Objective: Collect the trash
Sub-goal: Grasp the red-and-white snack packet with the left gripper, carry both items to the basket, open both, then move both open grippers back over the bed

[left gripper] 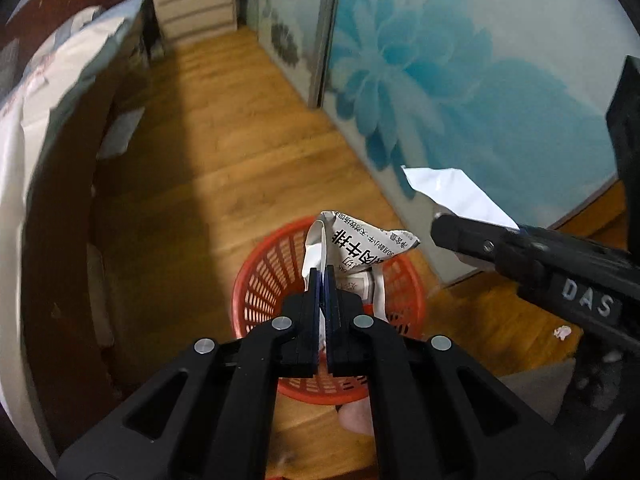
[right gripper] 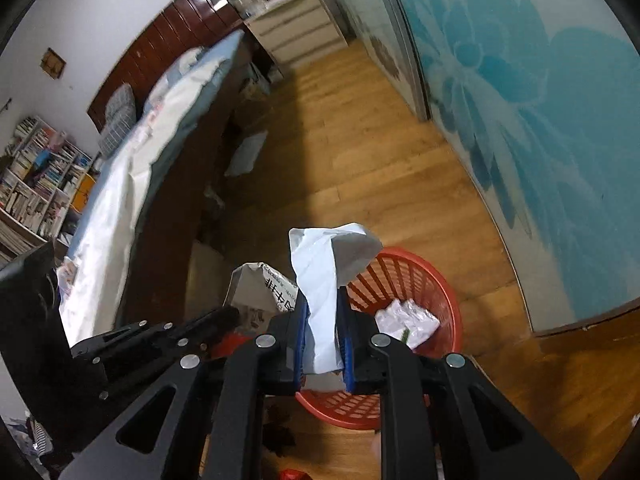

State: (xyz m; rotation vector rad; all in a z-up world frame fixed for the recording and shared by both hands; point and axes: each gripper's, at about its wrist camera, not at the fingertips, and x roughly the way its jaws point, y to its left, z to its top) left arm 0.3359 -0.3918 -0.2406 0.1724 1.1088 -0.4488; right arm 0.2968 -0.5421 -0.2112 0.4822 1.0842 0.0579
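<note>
L claw (left gripper: 323,280): pads together, clamped on printed wrapper (left gripper: 360,246); wrapper sticks up and fwd past the tips.
R claw (right gripper: 323,320): pads pinched on white bag (right gripper: 326,276), a narrow gap kept by the bag; bag's long axis runs along the fingers, top flopped over.
Basket (left gripper: 260,276): red, slatted, on wood floor, directly under and just ahead of both claws; some white paper already inside.
Key relation: L wrapper hangs over basket mouth; R bag sits over the near-left rim, so R prob. needs a bit more to the right/fwd.
Nearer: L looks better centred; both close.
Stray: small white scrap (left gripper: 562,332) on floor, right of basket.
Risk: light bag could drift outside rim on release.
</note>
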